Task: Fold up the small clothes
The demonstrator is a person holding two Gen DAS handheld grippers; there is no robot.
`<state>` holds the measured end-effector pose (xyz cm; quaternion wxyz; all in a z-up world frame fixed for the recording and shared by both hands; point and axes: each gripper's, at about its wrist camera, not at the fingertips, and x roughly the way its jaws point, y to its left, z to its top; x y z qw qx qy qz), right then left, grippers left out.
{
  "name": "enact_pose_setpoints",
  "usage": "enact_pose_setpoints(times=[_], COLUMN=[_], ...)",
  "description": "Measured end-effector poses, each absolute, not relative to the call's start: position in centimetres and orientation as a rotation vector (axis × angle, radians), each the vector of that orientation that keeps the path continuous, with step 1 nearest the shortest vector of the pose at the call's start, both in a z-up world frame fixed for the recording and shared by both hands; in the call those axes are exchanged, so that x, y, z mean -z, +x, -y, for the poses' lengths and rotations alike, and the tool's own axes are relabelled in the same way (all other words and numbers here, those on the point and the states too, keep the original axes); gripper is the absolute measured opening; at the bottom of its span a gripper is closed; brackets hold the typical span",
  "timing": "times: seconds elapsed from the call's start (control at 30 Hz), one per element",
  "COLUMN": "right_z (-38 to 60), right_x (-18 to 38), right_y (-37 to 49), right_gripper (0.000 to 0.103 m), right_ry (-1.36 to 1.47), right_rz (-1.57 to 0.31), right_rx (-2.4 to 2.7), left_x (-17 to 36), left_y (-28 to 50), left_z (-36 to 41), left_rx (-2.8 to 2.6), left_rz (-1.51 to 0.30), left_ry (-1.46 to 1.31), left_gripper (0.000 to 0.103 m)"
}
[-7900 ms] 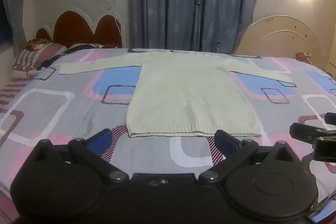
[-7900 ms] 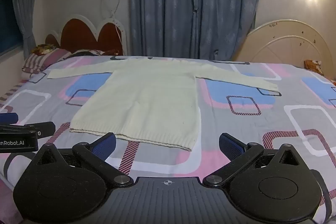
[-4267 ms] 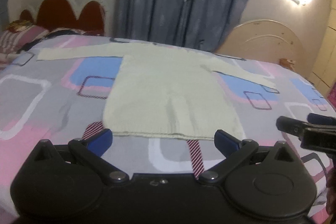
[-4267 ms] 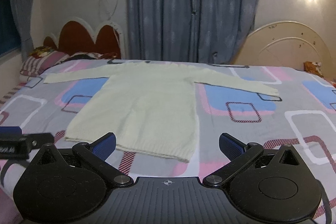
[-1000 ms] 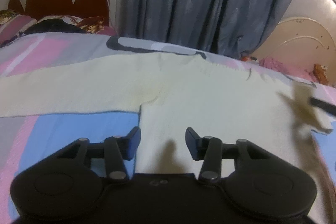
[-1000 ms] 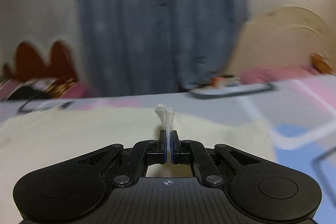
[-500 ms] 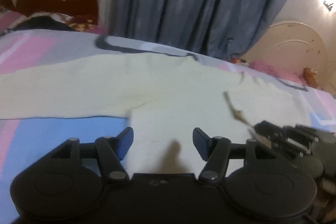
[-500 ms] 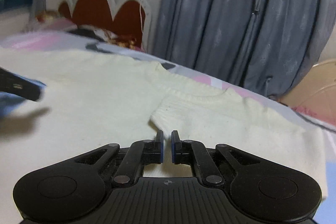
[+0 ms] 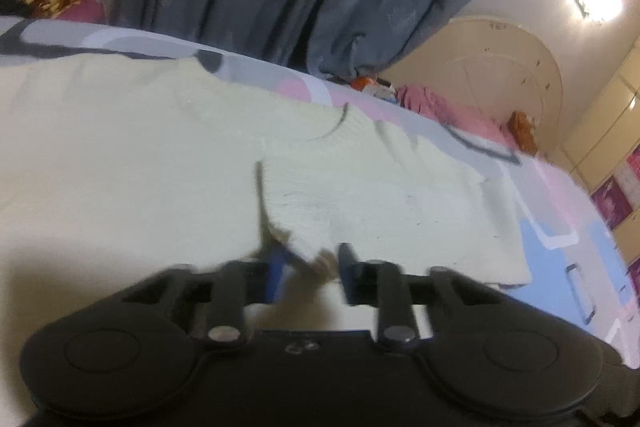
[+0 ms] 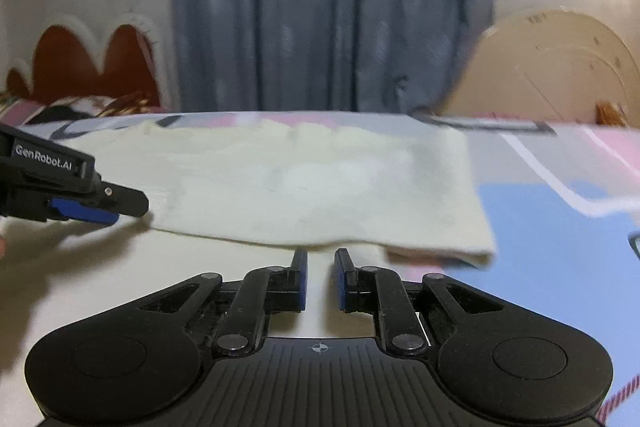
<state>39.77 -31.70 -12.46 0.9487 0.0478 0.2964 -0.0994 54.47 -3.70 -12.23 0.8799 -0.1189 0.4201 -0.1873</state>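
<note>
Item, your right gripper [image 10: 321, 267]: jaws just opened to a narrow gap, released, nothing between the pads, the tips just short of the near edge of the cream sweater [image 10: 320, 179]. Item, your left gripper [image 9: 312, 267]: blurred in its own view, clenched, with a corner of the folded-over sleeve [image 9: 380, 203] bunched between its fingers; from the right wrist view, its tip meets that fold's near-left corner. The sweater lies flat on the patterned bed cover [image 10: 560, 227], just ahead of both tools, its right sleeve folded across the body. Far side: grey-blue curtain [image 10: 340, 7].
</note>
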Motion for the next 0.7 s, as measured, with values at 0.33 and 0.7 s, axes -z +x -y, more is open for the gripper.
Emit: enact_pose_setpoints(times=[0.33,0.7], right_z=[34.1,33.5], right_x=[12.0,12.1], right_y=[39.4,40.3], right_gripper=[0.015,0.015], right_ry=[0.176,0.165], right_rz=[-0.614,-0.621], right_rx=[0.202,0.183], left_x=[9.3,10.3], left_y=[53.4,53.1], left_z=[-2.7,-8.8], left_rx=[0.262,0.142], left_rz=[-0.716,-0.715], left_ry=[-0.174,-0.227], left_gripper=[0.003,0.003])
